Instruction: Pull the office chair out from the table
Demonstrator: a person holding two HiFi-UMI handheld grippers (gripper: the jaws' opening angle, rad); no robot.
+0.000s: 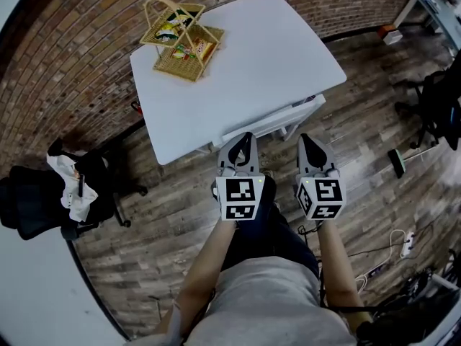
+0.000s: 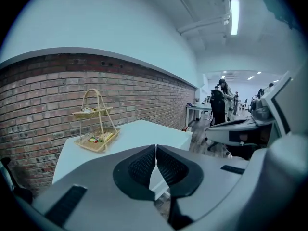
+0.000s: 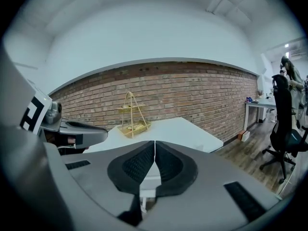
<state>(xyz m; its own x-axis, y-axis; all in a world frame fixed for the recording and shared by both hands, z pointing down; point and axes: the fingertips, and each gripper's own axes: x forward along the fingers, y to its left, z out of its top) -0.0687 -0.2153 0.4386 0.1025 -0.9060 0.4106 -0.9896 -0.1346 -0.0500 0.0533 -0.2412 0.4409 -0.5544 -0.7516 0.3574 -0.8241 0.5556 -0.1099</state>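
Ahead of us stands a white bench (image 1: 274,56) set against a brick wall (image 1: 65,71), and a two-tier wicker basket (image 1: 180,38) with small packets in it sits at the far corner. The wooden floor (image 1: 180,215) between us and the bench's near edge is bare. A black chair (image 1: 43,200) with a white garment (image 1: 68,182) draped over it stands off to the left by the wall. Another dark chair (image 1: 439,107) stands well to the right, and cables and a power strip (image 1: 407,242) lie on the floor on that side.

We take the white slatted part poking out from under the bench's near edge to be the office chair (image 1: 270,125), tucked in there just beyond both tools.

Both forearms reach forward side by side. The left gripper (image 1: 243,137) and the right gripper (image 1: 308,138) point ahead and slightly down at that near edge, with their marker cubes facing up. Each gripper view shows its fingers pressed together with nothing between them.

The bench top hides the chair's seat and base, so we cannot confirm its shape. From the head view we cannot tell whether either tool touches the white part
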